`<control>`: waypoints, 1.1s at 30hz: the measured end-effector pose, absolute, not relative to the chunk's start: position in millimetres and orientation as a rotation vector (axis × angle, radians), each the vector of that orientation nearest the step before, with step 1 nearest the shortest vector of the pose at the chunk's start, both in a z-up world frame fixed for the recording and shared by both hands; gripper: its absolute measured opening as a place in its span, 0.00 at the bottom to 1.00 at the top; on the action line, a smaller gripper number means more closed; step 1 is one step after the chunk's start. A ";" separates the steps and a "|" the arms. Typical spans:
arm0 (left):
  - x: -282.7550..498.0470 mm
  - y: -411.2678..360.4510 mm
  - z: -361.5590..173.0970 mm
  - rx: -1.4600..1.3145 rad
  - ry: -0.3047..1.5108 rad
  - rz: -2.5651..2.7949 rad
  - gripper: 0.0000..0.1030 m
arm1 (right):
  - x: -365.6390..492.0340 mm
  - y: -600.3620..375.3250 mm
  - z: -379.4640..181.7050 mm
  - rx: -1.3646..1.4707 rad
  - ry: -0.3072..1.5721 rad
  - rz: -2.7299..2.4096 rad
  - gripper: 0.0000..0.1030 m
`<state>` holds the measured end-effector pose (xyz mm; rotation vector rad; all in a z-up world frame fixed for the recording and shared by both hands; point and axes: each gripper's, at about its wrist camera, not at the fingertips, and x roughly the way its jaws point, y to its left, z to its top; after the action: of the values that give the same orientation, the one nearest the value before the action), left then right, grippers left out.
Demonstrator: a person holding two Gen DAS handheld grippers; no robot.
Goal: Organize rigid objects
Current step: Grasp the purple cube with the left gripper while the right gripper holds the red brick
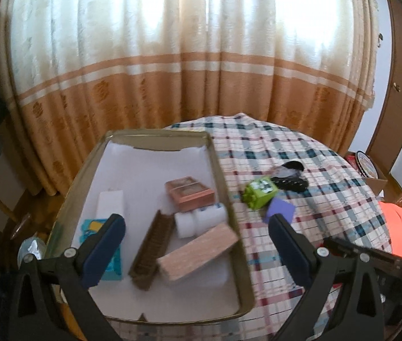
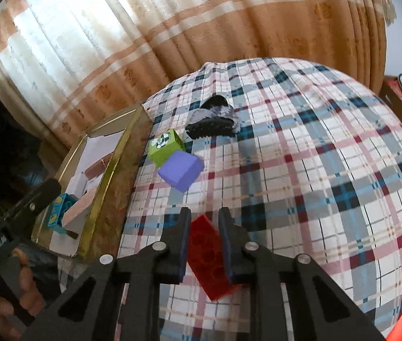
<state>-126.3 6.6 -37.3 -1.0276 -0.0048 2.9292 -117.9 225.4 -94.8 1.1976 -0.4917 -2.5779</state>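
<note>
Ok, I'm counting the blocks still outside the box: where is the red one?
In the right wrist view the red block sits low and centre, clamped between the right gripper fingers above the plaid cloth, nearer than the purple block.

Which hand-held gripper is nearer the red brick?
Right. The right hand-held gripper is shut on the red brick; the left hand-held gripper hangs open over the tray.

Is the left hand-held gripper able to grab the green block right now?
Probably yes. The left hand-held gripper is open and empty, and the green block sits uncovered on the checked cloth just outside the box, touching only the purple block.
</note>
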 end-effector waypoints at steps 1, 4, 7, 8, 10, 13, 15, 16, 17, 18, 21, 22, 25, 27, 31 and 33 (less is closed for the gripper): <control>-127.1 9.1 -36.8 -1.028 0.003 2.930 0.99 | -116.1 226.0 -95.3 1.196 -0.484 -2.561 0.22; -129.9 15.0 -38.5 -1.045 0.014 2.929 0.99 | -109.3 227.0 -94.1 1.179 -0.446 -2.544 0.22; -133.2 21.8 -42.1 -1.078 0.026 2.919 0.99 | -109.4 223.1 -93.7 1.175 -0.399 -2.505 0.34; -134.0 24.2 -42.6 -1.084 0.034 2.920 0.99 | -109.3 219.8 -92.4 1.165 -0.349 -2.506 0.37; -135.6 29.2 -42.4 -1.084 0.058 2.920 0.99 | -111.8 207.0 -90.7 1.161 -0.182 -2.508 0.40; -139.7 34.7 -41.0 -1.085 0.084 2.924 0.99 | -118.0 196.2 -94.6 1.203 -0.053 -2.432 0.54; -143.8 38.1 -40.8 -1.099 0.080 2.913 0.99 | -119.1 192.4 -98.1 1.211 -0.004 -2.399 0.54; -146.3 40.4 -40.8 -1.107 0.077 2.905 0.99 | -119.2 190.3 -100.2 1.222 0.052 -2.419 0.54; -147.9 42.6 -40.9 -1.111 0.077 2.903 0.99 | -118.8 190.1 -102.4 1.234 0.100 -2.438 0.50; -149.9 45.8 -40.5 -1.113 0.079 2.900 0.99 | -118.0 191.8 -104.5 1.240 0.119 -2.452 0.36; -154.8 58.6 -39.9 -1.116 0.088 2.877 0.99 | -115.9 207.9 -106.1 1.247 0.035 -2.470 0.34; -156.0 63.7 -40.0 -1.115 0.093 2.872 0.99 | -114.7 215.4 -105.6 1.250 -0.002 -2.489 0.34; -161.2 83.2 -42.6 -1.119 0.127 2.878 0.99 | -109.3 240.7 -97.0 1.205 -0.148 -2.552 0.33; -168.0 95.7 -47.7 -1.153 0.117 2.876 0.99 | -103.9 256.2 -88.2 1.158 -0.213 -2.613 0.33; -185.4 114.8 -61.2 -1.246 0.091 2.873 0.99 | -97.4 279.7 -77.4 1.100 -0.270 -2.701 0.33; -194.7 118.0 -71.1 -1.334 0.058 2.883 0.96 | -98.1 288.0 -76.7 1.094 -0.299 -2.717 0.33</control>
<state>-194.7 118.0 -71.1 -1.3338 0.0584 2.8828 -98.1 288.0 -76.7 1.0940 -0.2988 -2.7169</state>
